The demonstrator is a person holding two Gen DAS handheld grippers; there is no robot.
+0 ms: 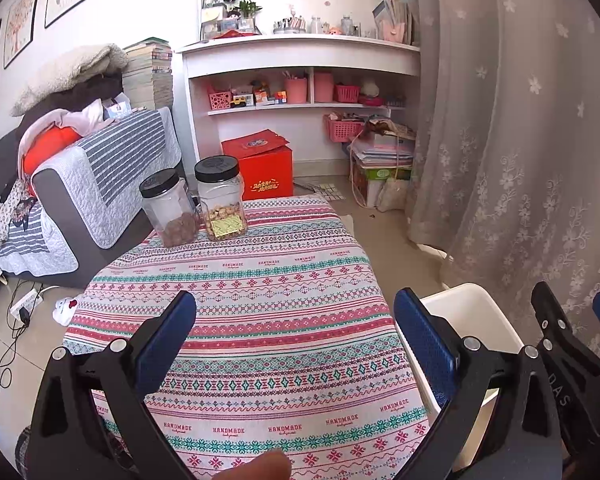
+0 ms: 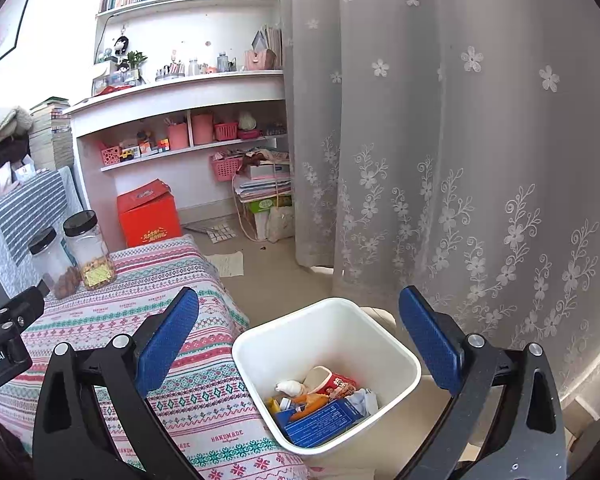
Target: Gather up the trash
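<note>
Your left hand-held gripper [image 1: 296,344] is spread wide and holds nothing; its blue pads hang over the patterned cloth of the surface [image 1: 260,320]. Your right hand-held gripper [image 2: 300,340] is equally wide apart and empty, positioned above the white bin [image 2: 404,354].

The trash [image 2: 320,404] lies inside the bin: a blue carton, a red-printed cup, orange wrappers and crumpled paper, heaped at the bottom. The bin stands on the floor touching the right edge of the surface, directly below and ahead of your right hand-held gripper. From your left hand-held gripper the bin [image 1: 480,312] lies to the right, partly hidden behind the right finger. The right hand is therefore the nearer one to the bin.

No loose trash is visible on the cloth. Judged from this, collection from the surface appears complete or nearly so.

The remaining objects on the surface are two black-lidded jars [image 1: 196,204] at the far left corner, standing upright and touching or nearly touching, each partly filled with snacks. They look like stored food, not trash; leave them.

A sheet of paper [image 2: 230,264] lies on the floor beyond the surface, well apart from both hands. Whether it counts as trash cannot be determined. Reaching it would mean passing the far corner of the surface; the curtain [image 2: 460,160] hangs close on the right.
</note>
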